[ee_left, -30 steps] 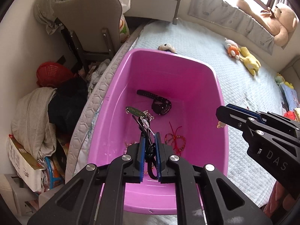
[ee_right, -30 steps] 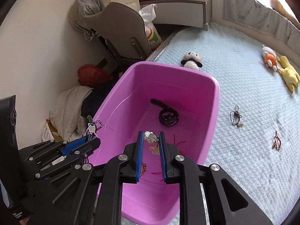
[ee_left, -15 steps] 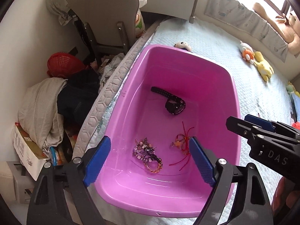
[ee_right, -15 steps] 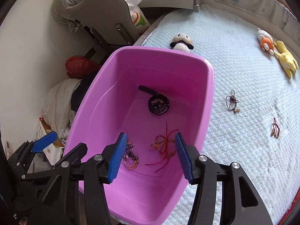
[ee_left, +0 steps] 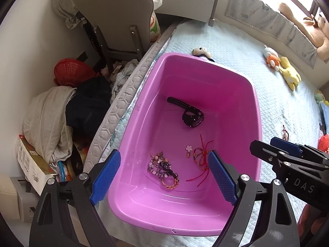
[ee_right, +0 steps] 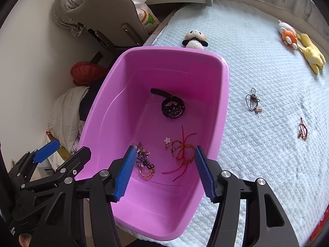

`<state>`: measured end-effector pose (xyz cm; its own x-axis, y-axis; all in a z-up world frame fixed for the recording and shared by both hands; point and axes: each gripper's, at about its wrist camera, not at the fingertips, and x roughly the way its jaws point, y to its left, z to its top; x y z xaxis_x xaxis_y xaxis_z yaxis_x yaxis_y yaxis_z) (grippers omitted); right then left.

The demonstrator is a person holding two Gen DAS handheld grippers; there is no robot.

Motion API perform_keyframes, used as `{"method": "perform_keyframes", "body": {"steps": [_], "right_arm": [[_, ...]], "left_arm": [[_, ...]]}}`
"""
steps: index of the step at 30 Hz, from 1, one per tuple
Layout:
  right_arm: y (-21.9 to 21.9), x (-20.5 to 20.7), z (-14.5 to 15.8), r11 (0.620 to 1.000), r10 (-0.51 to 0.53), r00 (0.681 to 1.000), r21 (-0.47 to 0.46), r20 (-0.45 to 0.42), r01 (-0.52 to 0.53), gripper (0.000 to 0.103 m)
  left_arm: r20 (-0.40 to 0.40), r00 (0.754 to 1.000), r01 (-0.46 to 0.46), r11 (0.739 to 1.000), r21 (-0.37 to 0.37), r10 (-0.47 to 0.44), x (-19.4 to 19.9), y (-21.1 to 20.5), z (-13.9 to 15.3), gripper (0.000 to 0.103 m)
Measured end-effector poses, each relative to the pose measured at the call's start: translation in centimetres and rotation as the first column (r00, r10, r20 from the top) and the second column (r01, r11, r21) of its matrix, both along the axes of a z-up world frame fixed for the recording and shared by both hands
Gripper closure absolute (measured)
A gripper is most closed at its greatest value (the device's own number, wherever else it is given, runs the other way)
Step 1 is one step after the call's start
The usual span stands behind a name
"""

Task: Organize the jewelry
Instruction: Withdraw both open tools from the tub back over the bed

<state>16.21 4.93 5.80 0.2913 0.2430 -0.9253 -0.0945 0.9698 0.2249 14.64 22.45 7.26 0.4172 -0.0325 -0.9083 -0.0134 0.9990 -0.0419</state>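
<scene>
A pink plastic tub (ee_left: 255, 107) (ee_right: 225, 86) stands on the bed near its left edge. Inside lie a black watch (ee_left: 191, 116) (ee_right: 172, 108), a tangle of beaded bracelets (ee_left: 164, 170) (ee_right: 145, 164), a red string bracelet (ee_left: 200, 158) (ee_right: 183, 152) and a small white flower charm (ee_left: 189, 148) (ee_right: 167, 140). My left gripper (ee_left: 164, 154) hangs over the tub, open wide and holding nothing. Beside it my right gripper (ee_right: 165, 148) is over the tub too; its jaws are opening with nothing gripped. A dark cord necklace (ee_right: 253, 101) and a red bracelet (ee_right: 302, 131) lie on the bedspread to the right.
A panda plush (ee_right: 194, 39) sits just behind the tub; orange and yellow plush toys (ee_right: 302, 43) lie at the back right. Off the bed's left edge are a grey chair (ee_left: 115, 16), a red basket (ee_left: 72, 72) and piled clothes (ee_left: 47, 119).
Both grippers were shut on jewelry and have opened. The beaded bracelets and the flower charm have dropped to the tub floor.
</scene>
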Motion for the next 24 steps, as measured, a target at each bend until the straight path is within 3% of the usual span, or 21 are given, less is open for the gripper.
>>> {"method": "perform_keyframes", "body": {"steps": [13,24], "right_arm": [[-0.8,-2.0,0.9,1.000,-0.027,1.000,0.008,-0.009,0.027,0.044],[-4.2,-5.6,2.1,0.989,-0.147,0.989,0.001,0.025,0.147,0.041]], "left_arm": [[0.025,0.999,0.030,0.999,0.014,-0.030,-0.5,-0.2,1.0,0.015],[0.001,0.996,0.085,0.996,0.006,-0.085,-1.2,-1.9,0.6,0.009]]}}
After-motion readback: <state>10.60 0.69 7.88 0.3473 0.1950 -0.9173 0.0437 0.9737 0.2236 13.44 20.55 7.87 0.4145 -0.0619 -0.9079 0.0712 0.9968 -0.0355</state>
